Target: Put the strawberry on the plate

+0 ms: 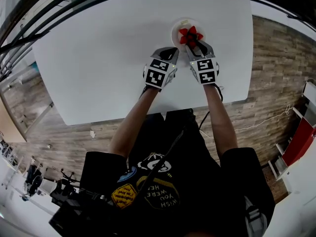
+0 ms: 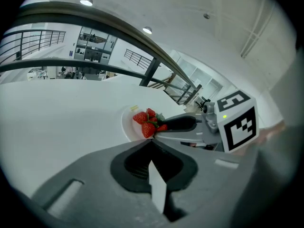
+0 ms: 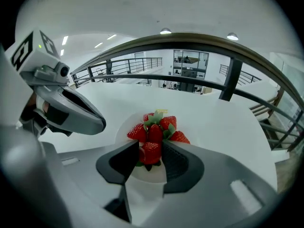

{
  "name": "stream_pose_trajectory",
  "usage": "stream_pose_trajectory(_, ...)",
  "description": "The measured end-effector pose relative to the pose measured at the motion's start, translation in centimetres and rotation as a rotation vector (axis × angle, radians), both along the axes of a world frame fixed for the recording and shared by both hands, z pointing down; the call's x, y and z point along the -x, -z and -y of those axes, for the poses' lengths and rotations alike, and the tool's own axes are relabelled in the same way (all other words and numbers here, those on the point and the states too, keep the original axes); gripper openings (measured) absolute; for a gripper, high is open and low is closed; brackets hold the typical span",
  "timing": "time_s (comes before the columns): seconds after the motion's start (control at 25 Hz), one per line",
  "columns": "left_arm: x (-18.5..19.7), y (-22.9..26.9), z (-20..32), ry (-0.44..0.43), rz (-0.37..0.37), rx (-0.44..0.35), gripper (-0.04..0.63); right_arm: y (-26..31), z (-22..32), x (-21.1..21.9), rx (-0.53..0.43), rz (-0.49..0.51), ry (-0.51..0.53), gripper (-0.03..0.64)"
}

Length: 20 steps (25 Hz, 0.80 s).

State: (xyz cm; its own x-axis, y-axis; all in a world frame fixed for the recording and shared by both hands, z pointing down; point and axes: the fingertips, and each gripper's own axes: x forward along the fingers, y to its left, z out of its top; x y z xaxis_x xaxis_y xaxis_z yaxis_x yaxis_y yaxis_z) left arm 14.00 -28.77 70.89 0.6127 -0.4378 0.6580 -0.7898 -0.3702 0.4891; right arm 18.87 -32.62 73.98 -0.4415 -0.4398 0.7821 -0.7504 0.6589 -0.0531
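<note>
A small white plate stands near the far edge of the white table, with a heap of red strawberries on it. My right gripper is over the plate's near side, its pads closed on one strawberry with its green leaves showing below. Behind it the other strawberries lie piled on the plate. My left gripper hovers just left of the plate, jaws together and nothing in them. From there I see the plate, the berries and the right gripper's finger.
The table's near edge runs just under the person's forearms, and wood floor lies beyond it on the right. A dark railing curves past the far side of the table. The left gripper's body is close on the plate's left.
</note>
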Motion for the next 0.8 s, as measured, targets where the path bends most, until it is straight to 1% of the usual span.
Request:
stream_pose_trajectory(0.12, 0.0, 0.3, -0.3, -0.007, 0.000, -0.005, -0.002, -0.1, 0.1, 0.2, -0.018, -0.023, 0.012, 0.156)
stream_pose_trajectory(0.28, 0.2, 0.7, -0.4, -0.004, -0.002, -0.015, -0.002, 0.2, 0.2, 0.3, -0.021, 0.010, 0.005, 0.173)
stream_pose_trajectory(0.48, 0.6, 1.3, -0.7, 0.005, 0.001, -0.026, -0.002, 1.9, -0.2, 0.0, -0.045, 0.046, -0.011, 0.176)
stream_pose_trajectory(0.56, 0.7, 1.7, -0.6, 0.000, 0.013, -0.043, -0.002, 2.5, -0.5, -0.5, -0.046, 0.052, -0.018, 0.175)
stream_pose_trajectory(0.68, 0.3, 2.5, -0.8, -0.034, 0.058, -0.086, -0.002, 2.7, -1.3, -1.3, -0.035, 0.051, -0.025, 0.165)
stream_pose_trajectory(0.8, -0.3, 3.4, -1.3, -0.050, 0.065, -0.109, -0.002, 3.5, -2.3, -2.2, -0.044, 0.063, -0.041, 0.135)
